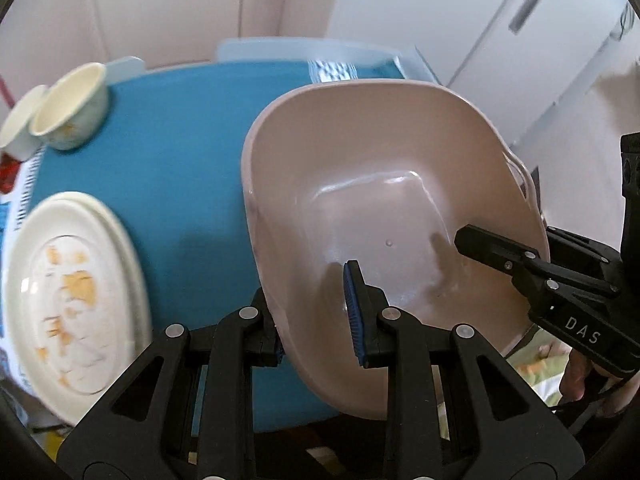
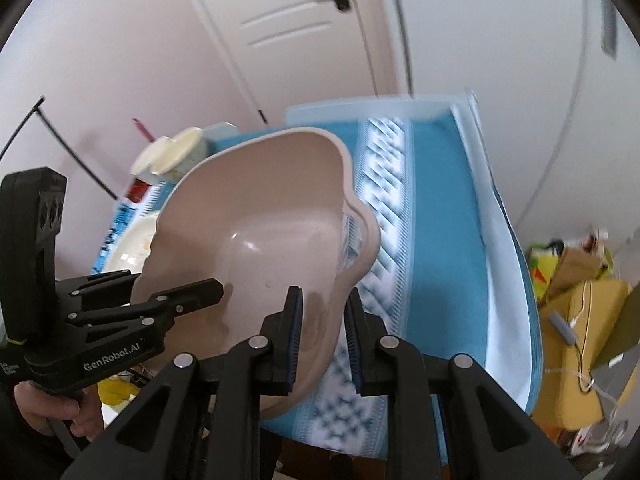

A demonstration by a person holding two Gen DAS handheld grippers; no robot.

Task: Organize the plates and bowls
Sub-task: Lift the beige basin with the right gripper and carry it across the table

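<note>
Left wrist view: left gripper fingers pinching near wall of pink basin, held tilted over blue desk. Soiled plates stacked at left; two cream bowls beyond.

Right wrist view: right gripper fingers clamped on basin's opposite rim, other gripper gripping at left. Judged: carrying empty basin into place; next, setting down level on clear cloth, both releasing together, then loading dishes.

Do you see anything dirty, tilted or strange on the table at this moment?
Yes. The oval plate at the table's left carries orange food stains. The pink basin hangs tilted, partly over the table edge, with the left gripper and right gripper each clamped on its wall.
</note>
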